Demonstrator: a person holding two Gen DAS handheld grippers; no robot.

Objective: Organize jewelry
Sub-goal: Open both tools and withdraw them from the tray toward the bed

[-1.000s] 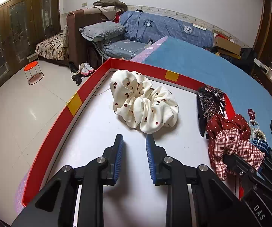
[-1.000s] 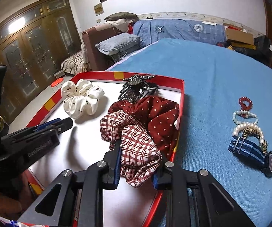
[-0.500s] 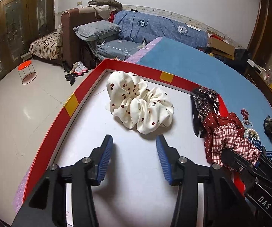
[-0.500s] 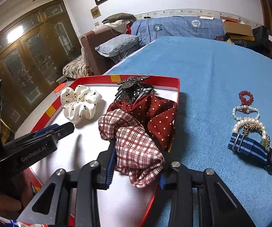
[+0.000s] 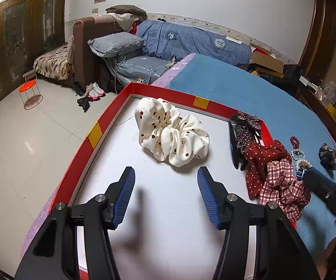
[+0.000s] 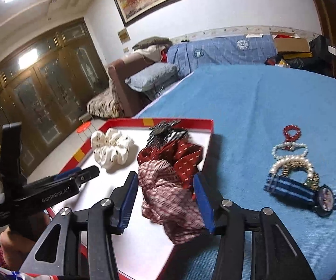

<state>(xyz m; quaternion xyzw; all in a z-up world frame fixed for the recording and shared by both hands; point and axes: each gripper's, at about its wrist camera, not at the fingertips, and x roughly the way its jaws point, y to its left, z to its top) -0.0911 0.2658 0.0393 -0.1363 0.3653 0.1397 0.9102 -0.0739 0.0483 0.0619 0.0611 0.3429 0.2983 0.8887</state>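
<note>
Red-rimmed tray (image 5: 93, 137), white floor: cream dotted scrunchie (image 5: 171, 137) at far end; plaid scrunchie (image 6: 168, 198) and dark red scrunchie (image 6: 182, 154) at right edge. Left gripper (image 5: 165, 182) jaws opening, empty. Right gripper (image 6: 165, 193) jaws opening, straddling plaid scrunchie, pads clear.

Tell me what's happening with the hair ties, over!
Left gripper jaws opening, nothing between them. Right gripper jaws opening, letting go of the plaid scrunchie. White scrunchie sits in the red tray. Nothing blocking.
</note>
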